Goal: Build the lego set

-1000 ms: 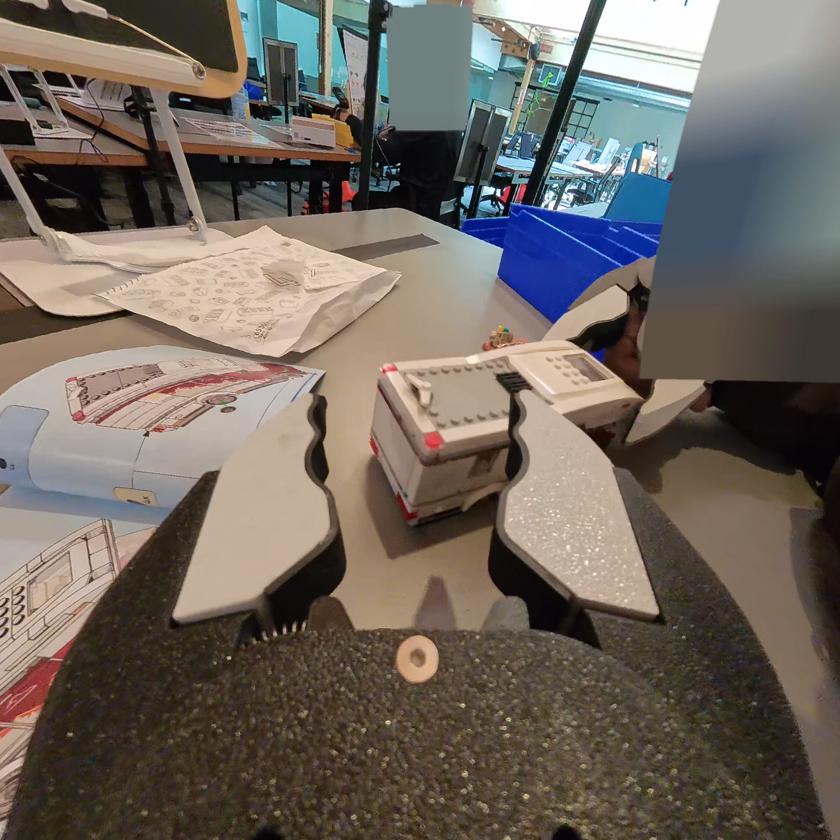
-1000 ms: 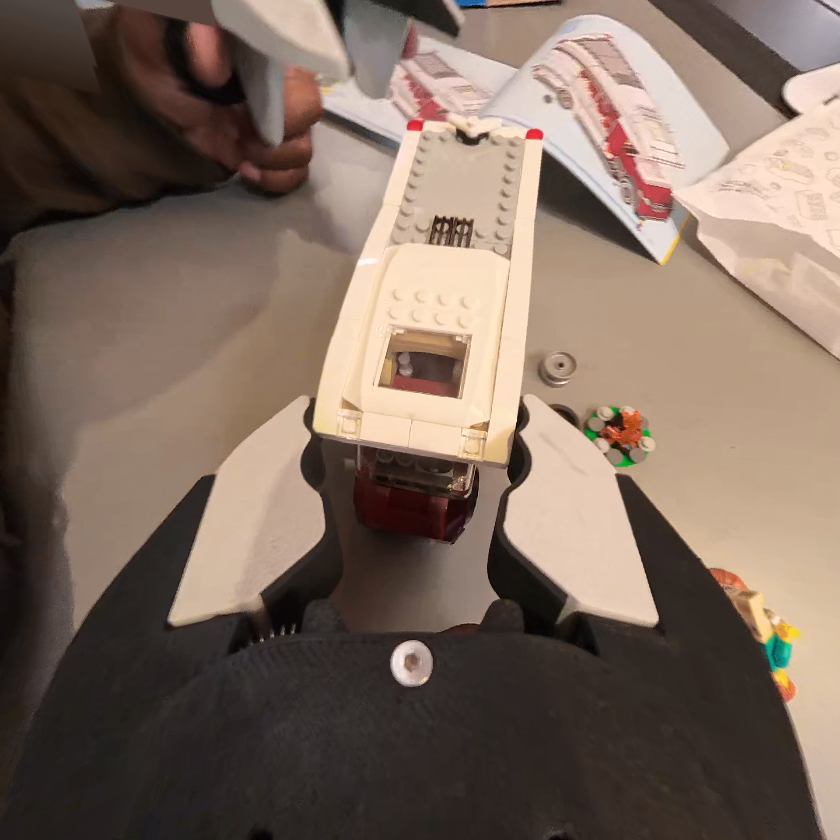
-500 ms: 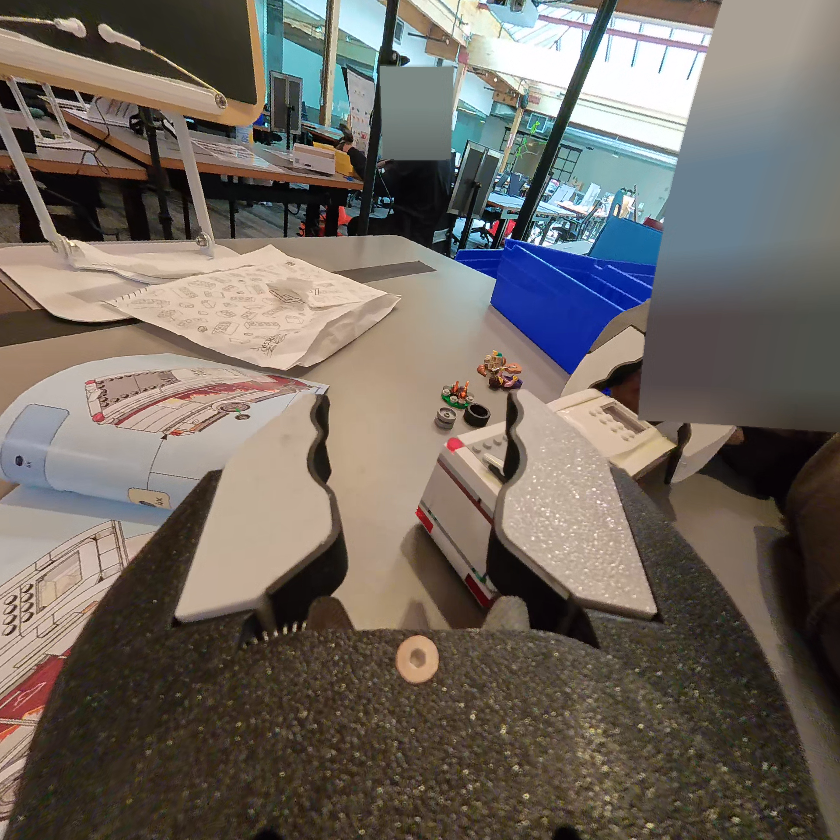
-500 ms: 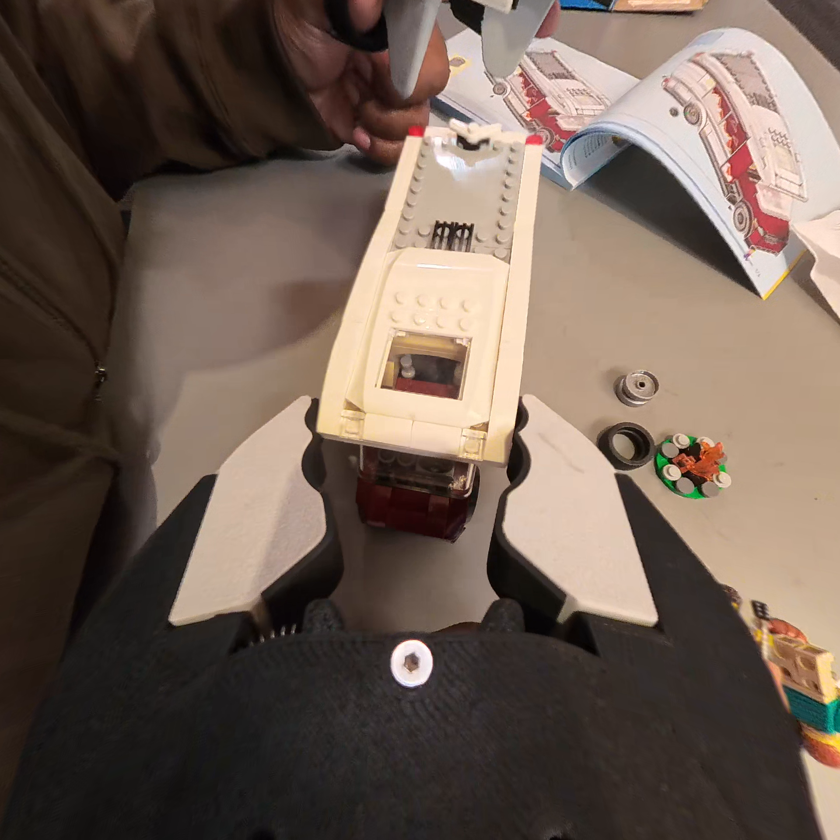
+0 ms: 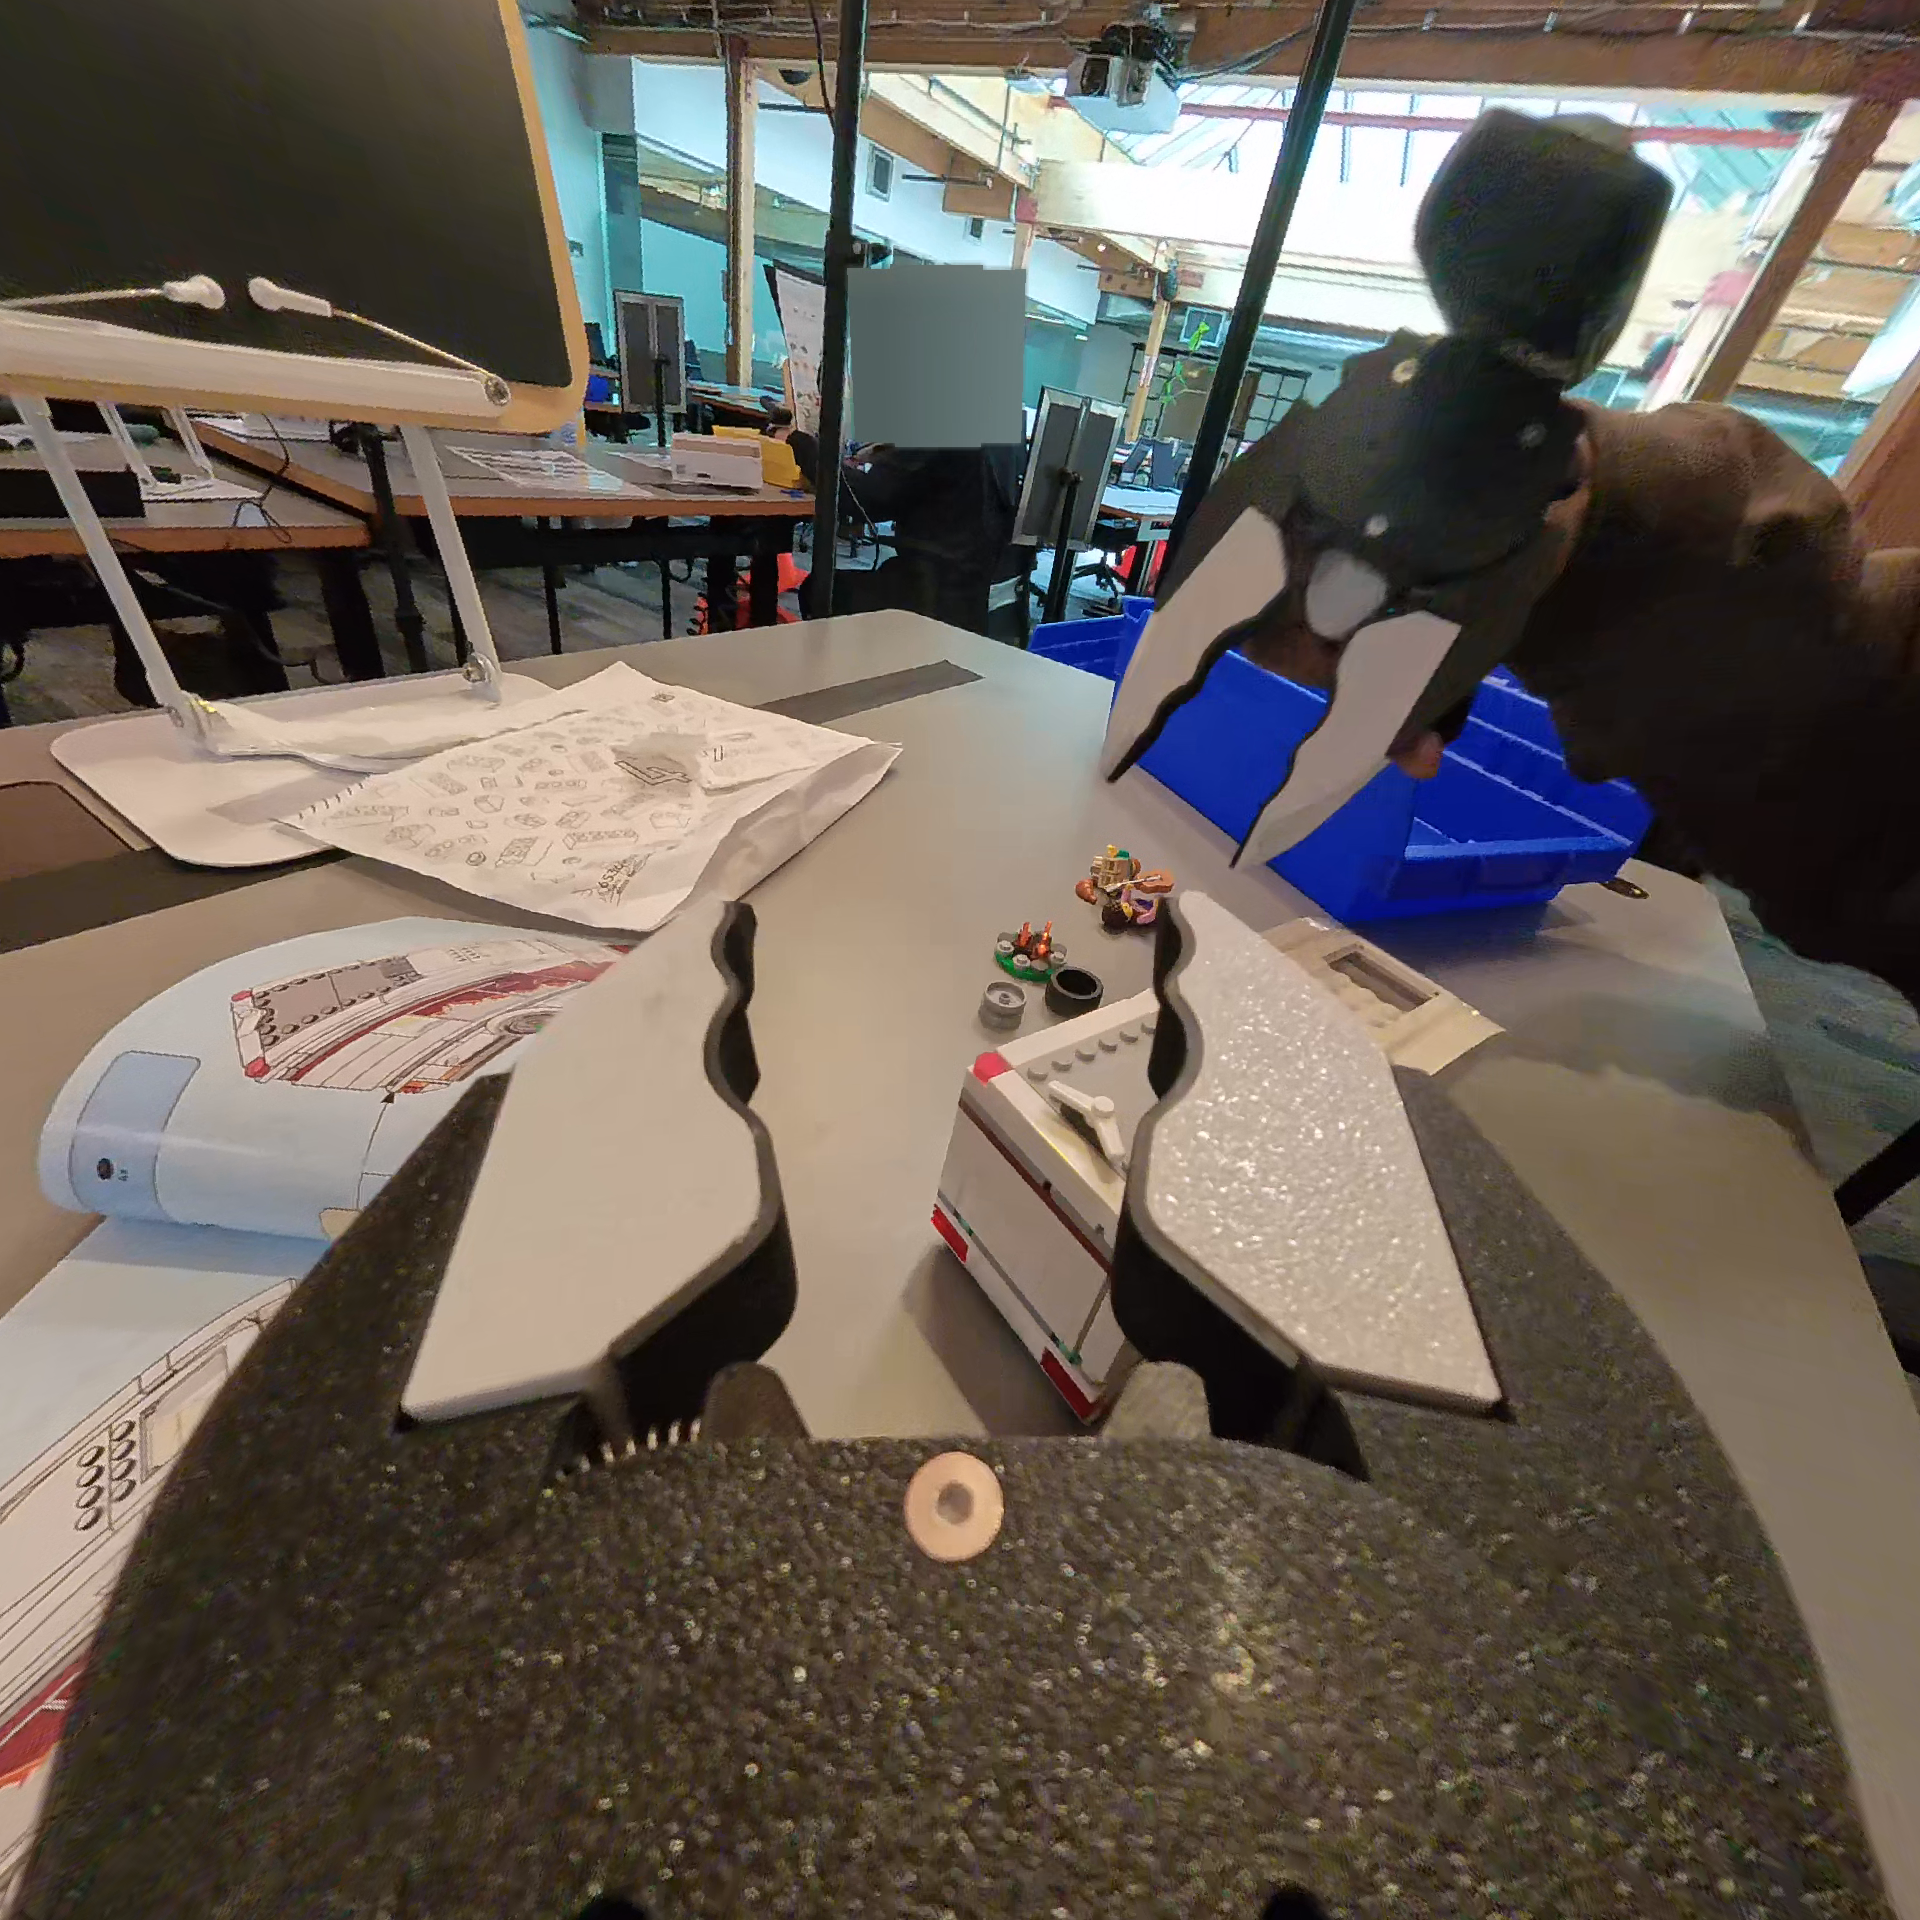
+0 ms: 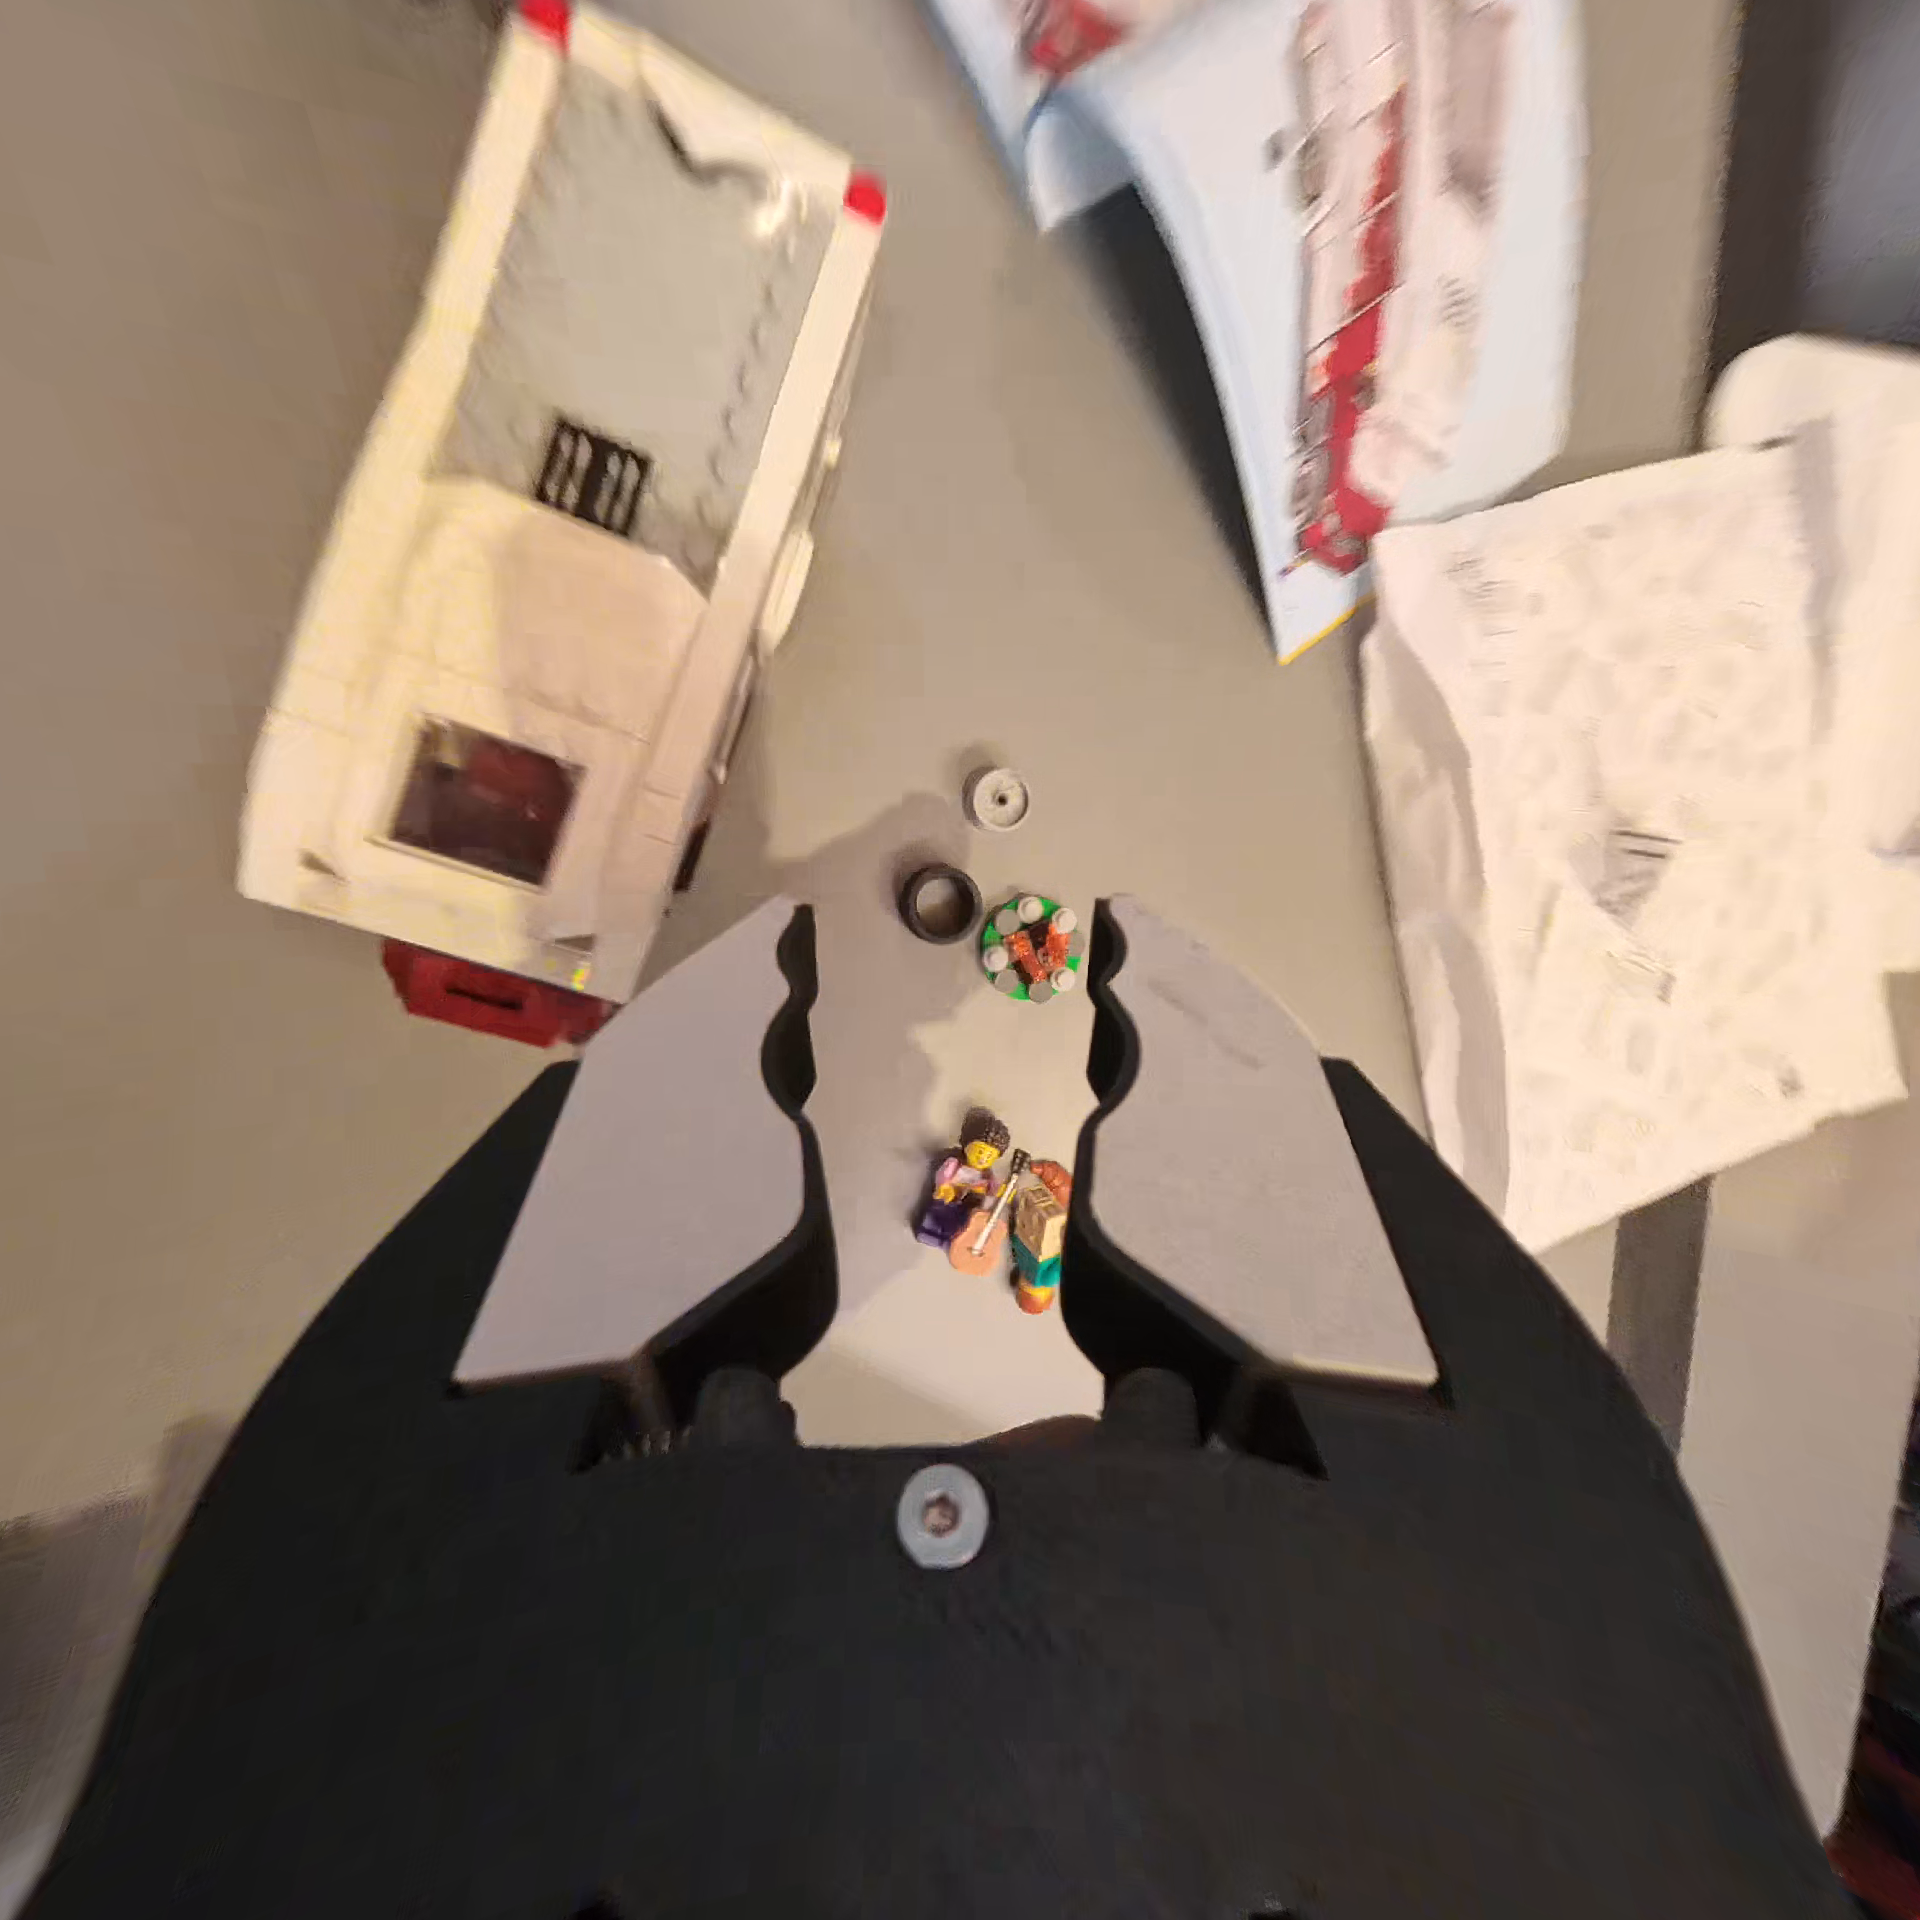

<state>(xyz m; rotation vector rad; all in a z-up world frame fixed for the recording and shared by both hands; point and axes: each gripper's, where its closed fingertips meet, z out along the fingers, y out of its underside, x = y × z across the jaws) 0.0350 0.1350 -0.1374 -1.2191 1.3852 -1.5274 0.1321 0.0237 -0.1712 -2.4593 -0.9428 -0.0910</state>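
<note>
A: Left wrist view: your left gripper has its jaws wide apart and bare; white brick camper sits on the bench at 3 o'clock, against the right finger.

B: And your right gripper?

A: Jaws part open, nothing held, raised over the minifigures, campfire piece at the tips.

No legible writing anywhere. Only line drawings of bricks and a scrawl too small to make out on the white paper bag, and vehicle pictures on the open instruction booklet. Any marks elsewhere too blurred or small to read.
</note>
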